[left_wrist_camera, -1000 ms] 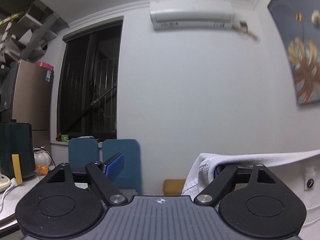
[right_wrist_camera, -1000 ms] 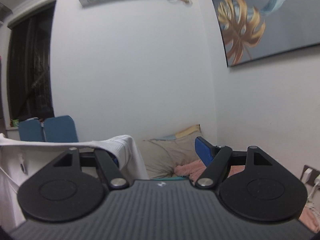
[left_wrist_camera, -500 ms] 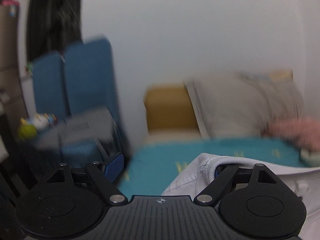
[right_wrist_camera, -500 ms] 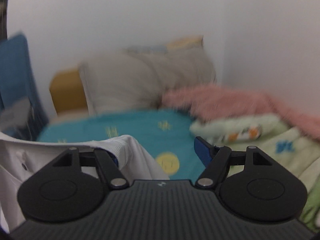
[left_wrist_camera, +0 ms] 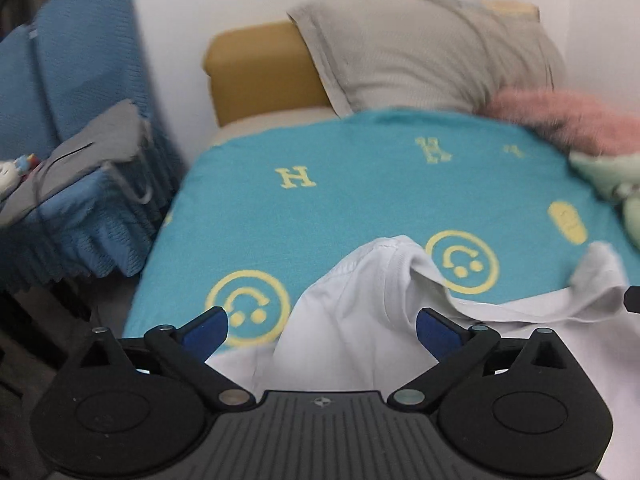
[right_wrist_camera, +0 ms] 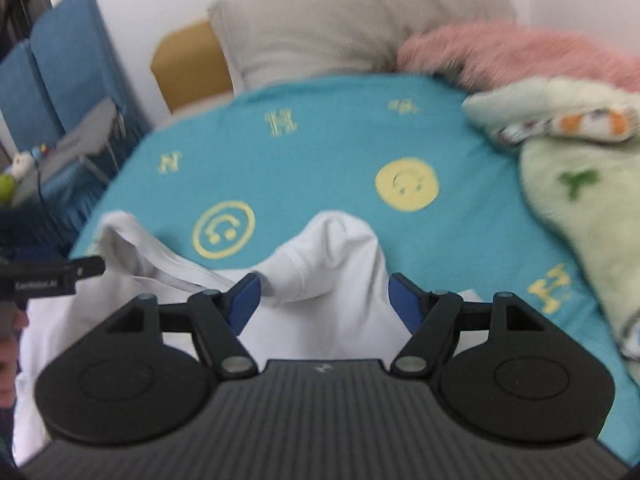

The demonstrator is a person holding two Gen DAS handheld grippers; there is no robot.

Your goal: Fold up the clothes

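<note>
I see the white cotton shirt [left_wrist_camera: 360, 320] rumpled at near edge of teal smiley-print bed [left_wrist_camera: 360, 184], unfolded; L claw [left_wrist_camera: 320, 324] and R claw [right_wrist_camera: 324, 300] wide, holding nothing.

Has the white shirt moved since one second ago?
Yes. The white shirt has come down: earlier it hung before the wall, now it lies on the teal blanket.

Teal bed cover [left_wrist_camera: 360, 200] has yellow "H" letters [left_wrist_camera: 295, 177], another "H" [left_wrist_camera: 433, 149] farther back. From the right wrist camera: "H" [right_wrist_camera: 281, 122], "N" [right_wrist_camera: 169, 161], "H" [right_wrist_camera: 550, 286] on the same cover. White print on the black bar [right_wrist_camera: 52, 274] at left is too blurred to read.
</note>
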